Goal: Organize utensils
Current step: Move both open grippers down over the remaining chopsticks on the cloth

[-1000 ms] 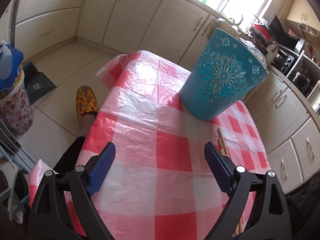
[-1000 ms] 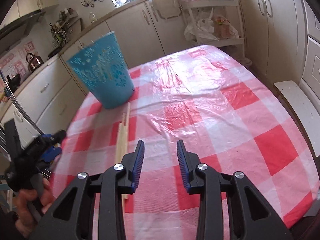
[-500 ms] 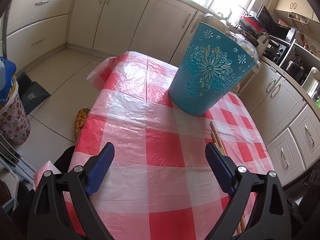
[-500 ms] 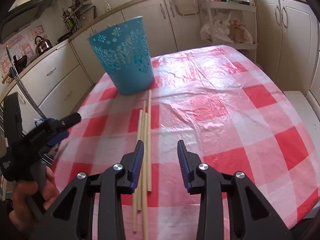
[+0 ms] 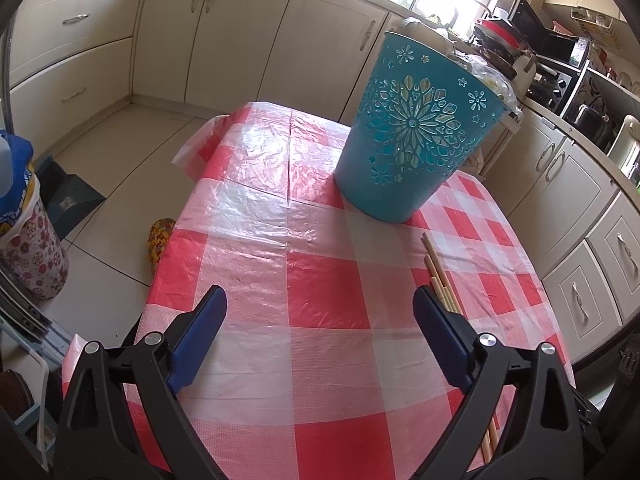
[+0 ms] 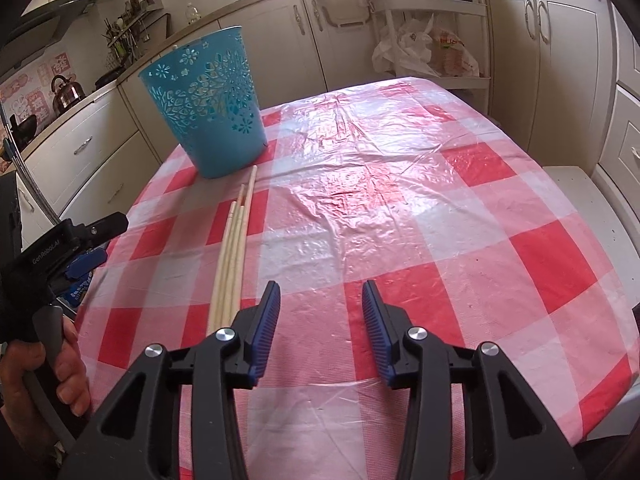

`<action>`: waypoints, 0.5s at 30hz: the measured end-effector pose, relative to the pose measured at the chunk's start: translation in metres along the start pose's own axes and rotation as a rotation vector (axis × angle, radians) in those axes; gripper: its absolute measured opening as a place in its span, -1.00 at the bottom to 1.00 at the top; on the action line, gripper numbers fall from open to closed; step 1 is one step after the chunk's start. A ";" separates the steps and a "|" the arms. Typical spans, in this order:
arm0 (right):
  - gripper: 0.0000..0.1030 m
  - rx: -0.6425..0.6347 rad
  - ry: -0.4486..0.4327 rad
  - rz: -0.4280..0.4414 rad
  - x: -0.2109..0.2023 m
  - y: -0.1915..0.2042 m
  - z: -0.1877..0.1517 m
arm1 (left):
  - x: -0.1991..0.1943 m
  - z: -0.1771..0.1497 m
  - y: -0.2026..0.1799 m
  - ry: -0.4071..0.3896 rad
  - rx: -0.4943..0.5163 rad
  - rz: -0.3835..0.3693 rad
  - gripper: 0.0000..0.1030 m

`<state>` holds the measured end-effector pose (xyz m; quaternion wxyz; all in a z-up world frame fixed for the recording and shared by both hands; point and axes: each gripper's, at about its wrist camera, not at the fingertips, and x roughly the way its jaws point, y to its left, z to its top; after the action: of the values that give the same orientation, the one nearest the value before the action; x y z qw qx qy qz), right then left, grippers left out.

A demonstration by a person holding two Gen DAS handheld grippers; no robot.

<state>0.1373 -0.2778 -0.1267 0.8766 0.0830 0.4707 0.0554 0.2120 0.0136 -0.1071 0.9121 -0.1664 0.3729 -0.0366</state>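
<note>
Several long wooden chopsticks (image 6: 234, 248) lie side by side on the red-and-white checked tablecloth (image 6: 400, 200), pointing at a teal cut-out bucket (image 6: 212, 112) that stands upright behind them. My right gripper (image 6: 321, 288) hovers low over the cloth just right of the chopsticks' near ends; its jaws are opening with nothing between them. In the left wrist view my left gripper (image 5: 320, 300) is wide open and empty over the cloth (image 5: 320, 240), with the chopsticks (image 5: 440, 276) beside its right finger and the bucket (image 5: 416, 140) further off. A hand holds the left gripper (image 6: 104, 240) at the table's left edge.
Cream kitchen cabinets surround the table. A floral bin (image 5: 28, 248) and a yellow slipper (image 5: 160, 236) are on the floor to the left. A white trolley with plastic bags (image 6: 424, 52) stands beyond the table, and a white bench (image 6: 580, 200) is at its right.
The right gripper has swung left and sunk a little, bringing the chopsticks beside its left finger, and its jaws have widened slightly. The left view has rolled slightly; its jaws have stayed wide.
</note>
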 end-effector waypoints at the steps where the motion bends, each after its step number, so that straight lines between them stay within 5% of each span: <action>1: -0.17 -0.004 -0.002 -0.002 0.000 0.000 0.000 | 0.000 0.000 0.000 0.000 0.001 0.000 0.76; 15: -0.11 -0.021 -0.008 0.011 -0.001 0.004 -0.004 | -0.002 -0.001 0.000 0.001 0.007 0.000 0.76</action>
<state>0.1332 -0.2741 -0.1270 0.8789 0.0766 0.4663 0.0647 0.2101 0.0135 -0.1061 0.9126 -0.1632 0.3730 -0.0380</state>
